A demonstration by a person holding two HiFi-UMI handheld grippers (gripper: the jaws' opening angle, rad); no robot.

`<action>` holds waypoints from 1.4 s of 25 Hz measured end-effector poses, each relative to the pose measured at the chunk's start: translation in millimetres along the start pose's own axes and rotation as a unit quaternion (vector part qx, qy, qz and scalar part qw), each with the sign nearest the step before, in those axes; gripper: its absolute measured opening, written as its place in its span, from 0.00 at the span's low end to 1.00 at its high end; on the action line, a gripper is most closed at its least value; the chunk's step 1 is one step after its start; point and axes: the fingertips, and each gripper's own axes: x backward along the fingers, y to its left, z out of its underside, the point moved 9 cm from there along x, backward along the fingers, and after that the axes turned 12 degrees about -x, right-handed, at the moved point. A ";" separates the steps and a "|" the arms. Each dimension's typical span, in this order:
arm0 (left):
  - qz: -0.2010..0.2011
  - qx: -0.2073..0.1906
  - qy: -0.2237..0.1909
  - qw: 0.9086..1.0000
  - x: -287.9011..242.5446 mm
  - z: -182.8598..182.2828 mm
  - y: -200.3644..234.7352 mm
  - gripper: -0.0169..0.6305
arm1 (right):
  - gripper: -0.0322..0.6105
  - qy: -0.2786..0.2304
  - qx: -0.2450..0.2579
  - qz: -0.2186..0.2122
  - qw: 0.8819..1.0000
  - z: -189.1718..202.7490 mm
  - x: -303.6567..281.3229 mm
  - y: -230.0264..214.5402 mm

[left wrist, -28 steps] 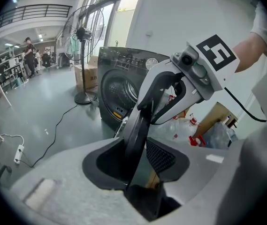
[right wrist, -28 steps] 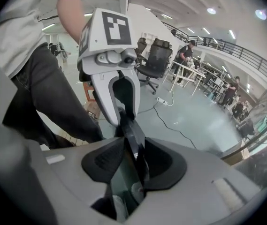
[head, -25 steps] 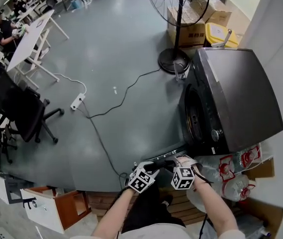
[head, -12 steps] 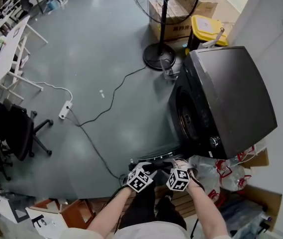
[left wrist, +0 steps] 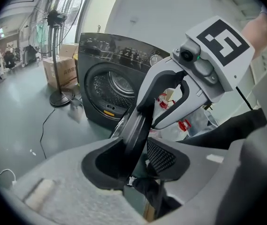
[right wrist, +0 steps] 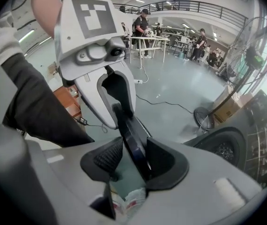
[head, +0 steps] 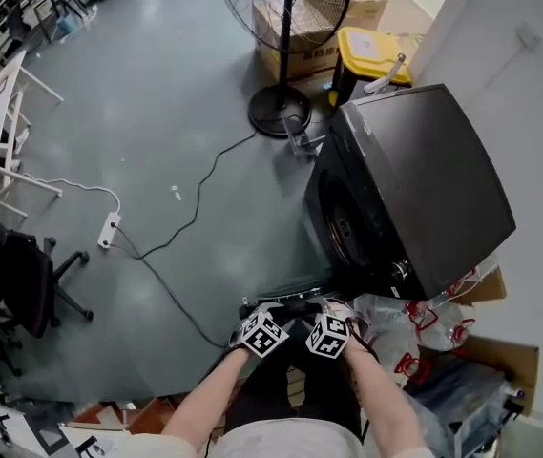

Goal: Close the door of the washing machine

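Shifted since the earlier frame: left hand-held gripper (head: 260,313), right hand-held gripper (head: 333,311) and washing machine (head: 414,179), all now seen further left in the head view.

Washing machine: dark, front-loading, stood on the grey floor (head: 156,113) beside a white wall; drum opening (head: 340,219) exposed.

Door (head: 290,301): swung open towards the person, its free edge taken between both sets of jaws.

Left hand-held gripper: jaws parted, door edge laid against one pad, a gap left at the other.

Right hand-held gripper: jaws opening, door edge laid against one pad, clear of the other.

Pedestal fan (head: 285,27), yellow bin (head: 371,46), cardboard boxes (head: 311,60): placed beyond the machine.

Cable (head: 195,208): trailed across the floor.
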 end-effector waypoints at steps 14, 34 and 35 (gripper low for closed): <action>0.015 -0.055 0.021 0.998 -3.5 -28.4 66.1 0.29 | 0.29 -0.023 -0.082 0.024 0.996 -23.4 -11.4 -47.0; 0.070 -0.155 0.039 0.985 -26.0 -85.5 158.0 0.34 | 0.28 -0.062 -0.211 0.085 0.972 -56.9 -11.3 -122.5; 0.075 -0.160 0.040 0.983 -26.9 -88.2 162.2 0.34 | 0.28 -0.065 -0.217 0.089 0.970 -57.9 -11.4 -125.3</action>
